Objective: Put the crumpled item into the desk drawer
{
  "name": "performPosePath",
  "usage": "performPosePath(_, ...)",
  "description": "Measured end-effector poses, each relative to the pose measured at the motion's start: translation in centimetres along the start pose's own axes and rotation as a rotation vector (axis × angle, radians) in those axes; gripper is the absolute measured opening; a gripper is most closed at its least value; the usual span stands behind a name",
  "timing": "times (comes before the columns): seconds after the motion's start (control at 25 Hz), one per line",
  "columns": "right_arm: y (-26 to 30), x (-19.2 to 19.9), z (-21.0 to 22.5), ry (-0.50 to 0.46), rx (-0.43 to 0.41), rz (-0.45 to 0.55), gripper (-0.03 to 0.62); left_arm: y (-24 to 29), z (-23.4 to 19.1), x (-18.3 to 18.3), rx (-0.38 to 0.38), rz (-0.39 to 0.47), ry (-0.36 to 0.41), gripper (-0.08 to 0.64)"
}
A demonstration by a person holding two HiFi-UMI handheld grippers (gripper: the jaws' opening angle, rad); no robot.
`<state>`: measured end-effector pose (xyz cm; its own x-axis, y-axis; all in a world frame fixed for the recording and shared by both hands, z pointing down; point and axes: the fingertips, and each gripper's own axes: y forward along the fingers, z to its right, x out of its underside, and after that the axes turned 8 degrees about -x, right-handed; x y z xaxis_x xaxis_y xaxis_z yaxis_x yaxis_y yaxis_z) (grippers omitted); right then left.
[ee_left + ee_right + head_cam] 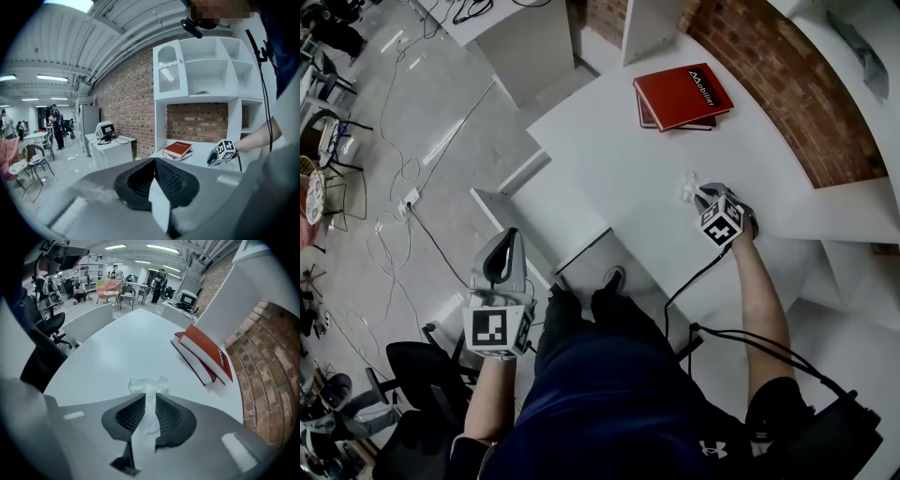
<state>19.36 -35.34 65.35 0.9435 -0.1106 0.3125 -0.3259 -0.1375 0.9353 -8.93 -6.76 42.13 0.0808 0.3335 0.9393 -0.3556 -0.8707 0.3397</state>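
Observation:
The crumpled item (pixel 687 187), a small whitish wad, lies on the white desk (pixel 619 159) just ahead of my right gripper (pixel 699 195). In the right gripper view the wad (pixel 146 386) runs back between the jaws, and my right gripper (pixel 150 397) is shut on it with only a thin gap left. My left gripper (pixel 508 238) is held off the desk's left side, above the floor, far from the wad. Its jaws are shut with nothing in them in the left gripper view (pixel 154 162). From there the right gripper (pixel 224 151) shows on the desk.
Two stacked books with red covers (pixel 682 97) lie at the desk's far end by the brick wall (pixel 787 84). A lower white cabinet (pixel 546 211) stands at the desk's left edge. A black office chair (pixel 422 375) and floor cables (pixel 403 202) are on the left.

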Motion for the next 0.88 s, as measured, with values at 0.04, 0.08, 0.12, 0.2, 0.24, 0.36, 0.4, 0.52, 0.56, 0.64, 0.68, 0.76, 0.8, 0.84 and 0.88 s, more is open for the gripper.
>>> performPosePath(0.04,0.3,0.1,0.0,-0.009,-0.006,-0.013,0.069,-0.1,-0.3,0.3,-0.007,-0.005,-0.004,0.003)
performPosePath(0.08,0.6,0.3,0.0,-0.016,-0.01,-0.026,0.069,-0.2,-0.5,0.5,-0.014,-0.01,-0.009,0.003)
performPosePath(0.12,0.9,0.5,0.1,-0.02,-0.013,-0.039,0.069,-0.3,-0.8,0.7,-0.021,-0.015,-0.015,0.002)
performPosePath(0.2,1.6,1.0,0.3,-0.027,-0.015,-0.064,0.069,-0.5,-1.1,0.9,-0.03,-0.021,-0.024,0.003)
performPosePath(0.24,1.9,1.2,0.5,-0.03,-0.016,-0.077,0.069,-0.6,-1.3,1.0,-0.033,-0.024,-0.026,0.003)
performPosePath(0.36,2.6,1.8,0.5,-0.03,-0.027,-0.105,0.066,-0.9,-1.7,1.5,-0.041,-0.037,-0.029,0.003)
performPosePath(0.4,2.6,1.8,0.5,-0.027,-0.029,-0.108,0.061,-1.0,-1.9,1.7,-0.042,-0.041,-0.03,0.003)
performPosePath(0.52,2.6,1.5,0.2,-0.022,-0.032,-0.106,0.027,-1.2,-2.5,2.3,-0.045,-0.052,-0.039,0.003)
performPosePath(0.56,2.6,1.4,0.0,-0.02,-0.033,-0.102,0.013,-1.2,-2.6,2.5,-0.044,-0.055,-0.042,0.003)
performPosePath(0.64,2.5,1.1,-0.4,-0.018,-0.037,-0.095,0.008,-1.2,-2.7,2.6,-0.041,-0.058,-0.045,0.003)
performPosePath(0.68,2.4,0.9,-0.6,-0.018,-0.04,-0.091,0.008,-1.2,-2.7,2.5,-0.037,-0.056,-0.044,0.003)
performPosePath(0.76,2.2,0.5,-1.1,-0.015,-0.043,-0.082,0.006,-1.0,-2.7,2.3,-0.027,-0.049,-0.04,0.003)
performPosePath(0.8,2.0,0.2,-1.2,-0.012,-0.043,-0.076,0.006,-1.0,-2.6,2.2,-0.022,-0.045,-0.039,0.003)
performPosePath(0.84,1.9,-0.1,-1.4,-0.01,-0.041,-0.069,0.006,-0.9,-2.6,2.1,-0.017,-0.042,-0.04,0.003)
performPosePath(0.88,1.7,-0.4,-1.5,-0.007,-0.04,-0.061,0.006,-0.9,-2.6,2.0,-0.013,-0.041,-0.041,0.003)
